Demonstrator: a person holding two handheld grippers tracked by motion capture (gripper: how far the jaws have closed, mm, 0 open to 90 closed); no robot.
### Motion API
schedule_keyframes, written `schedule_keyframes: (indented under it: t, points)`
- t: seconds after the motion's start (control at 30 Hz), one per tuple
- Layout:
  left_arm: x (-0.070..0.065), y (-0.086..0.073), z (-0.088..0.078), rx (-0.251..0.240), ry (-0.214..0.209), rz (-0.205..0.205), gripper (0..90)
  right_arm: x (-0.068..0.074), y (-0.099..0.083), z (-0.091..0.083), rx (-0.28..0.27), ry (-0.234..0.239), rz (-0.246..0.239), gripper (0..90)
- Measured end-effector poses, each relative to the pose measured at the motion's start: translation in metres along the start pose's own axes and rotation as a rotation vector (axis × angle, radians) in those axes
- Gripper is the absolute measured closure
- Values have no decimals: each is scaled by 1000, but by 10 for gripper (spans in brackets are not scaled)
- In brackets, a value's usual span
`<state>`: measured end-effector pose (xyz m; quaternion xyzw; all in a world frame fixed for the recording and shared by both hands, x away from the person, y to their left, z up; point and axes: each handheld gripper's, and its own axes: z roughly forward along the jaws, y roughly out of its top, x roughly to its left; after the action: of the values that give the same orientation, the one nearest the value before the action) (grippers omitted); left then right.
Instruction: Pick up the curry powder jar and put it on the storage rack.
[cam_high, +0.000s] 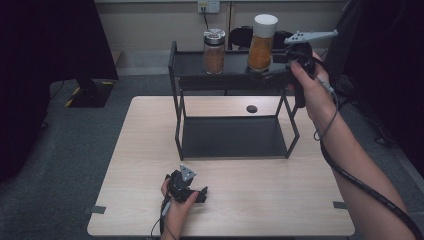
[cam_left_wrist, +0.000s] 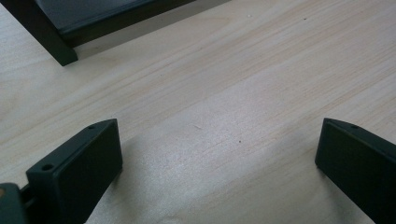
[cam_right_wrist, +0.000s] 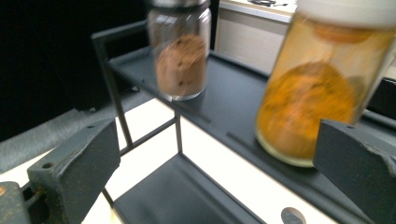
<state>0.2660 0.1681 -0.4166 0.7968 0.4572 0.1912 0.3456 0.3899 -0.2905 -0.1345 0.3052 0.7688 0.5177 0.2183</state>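
Observation:
A black two-level rack (cam_high: 230, 69) stands at the back of the wooden table (cam_high: 280, 195). On its top shelf (cam_right_wrist: 219, 102) are two jars. The shorter one with a metal lid holds brown powder (cam_high: 214, 51) (cam_right_wrist: 181, 58). The taller one with a white lid holds orange powder (cam_high: 262, 42) (cam_right_wrist: 315, 100). My right gripper (cam_high: 286, 56) (cam_right_wrist: 215, 177) is open beside the top shelf, just right of the orange jar, with nothing between its jaws. My left gripper (cam_high: 199, 194) (cam_left_wrist: 219, 172) rests open low over the table near the front edge.
The rack's lower shelf (cam_high: 232, 136) lies bare. A round dark hole (cam_high: 252, 108) sits in the table behind the rack. A rack foot (cam_left_wrist: 58, 49) shows at the upper left of the left gripper view. Dark curtains hang at both sides.

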Motion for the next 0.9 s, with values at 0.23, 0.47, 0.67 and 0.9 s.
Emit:
schedule_keyframes:
  t: [0.23, 0.47, 0.67, 0.9]
  points:
    - [0, 0, 0, -1, 1, -1, 0, 4, -28, 1, 6, 49, -11, 0]
    - [0, 0, 0, 1, 0, 1, 0, 3, -53, 3, -7, 85, 12, 0]
    - [0, 0, 0, 0, 0, 0, 1, 3, -69, 3, -10, 92, 14, 0]
    - [0, 0, 0, 0, 0, 0, 1, 3, -93, 6, -15, 111, 40, 0]
